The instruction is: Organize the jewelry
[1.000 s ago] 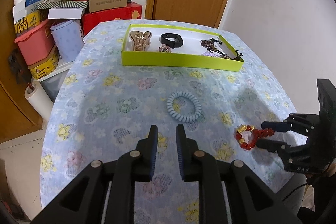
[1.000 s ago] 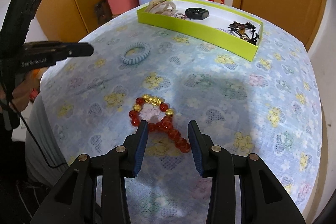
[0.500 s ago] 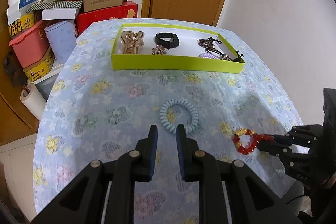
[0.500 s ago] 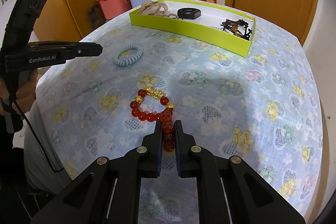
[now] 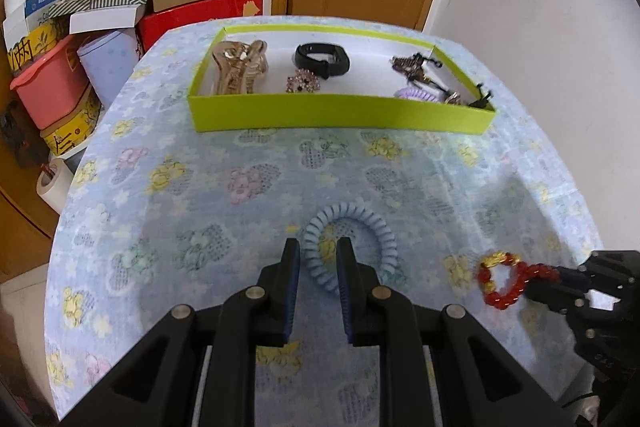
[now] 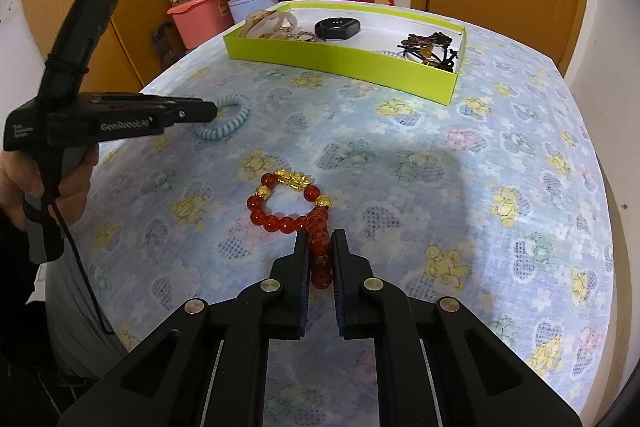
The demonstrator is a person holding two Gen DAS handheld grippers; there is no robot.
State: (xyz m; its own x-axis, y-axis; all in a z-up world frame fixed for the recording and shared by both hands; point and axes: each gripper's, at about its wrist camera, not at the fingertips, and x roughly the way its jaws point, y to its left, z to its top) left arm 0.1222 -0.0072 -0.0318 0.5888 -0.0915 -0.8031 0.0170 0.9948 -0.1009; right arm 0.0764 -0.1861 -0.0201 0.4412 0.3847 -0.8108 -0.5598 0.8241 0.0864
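Right claw (image 6: 319, 251) just clamped my red bead bracelet (image 6: 294, 205); left claw (image 5: 318, 261), unclenched, now straddles the blue coil tie (image 5: 350, 245) beside it.

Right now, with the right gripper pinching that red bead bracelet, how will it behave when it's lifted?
Probably floppy: the red bead bracelet is strung beads, already squeezed into a narrow neck where the right gripper clamps it. The free loop will likely dangle and swing. The round, glossy beads might slip between the pads.
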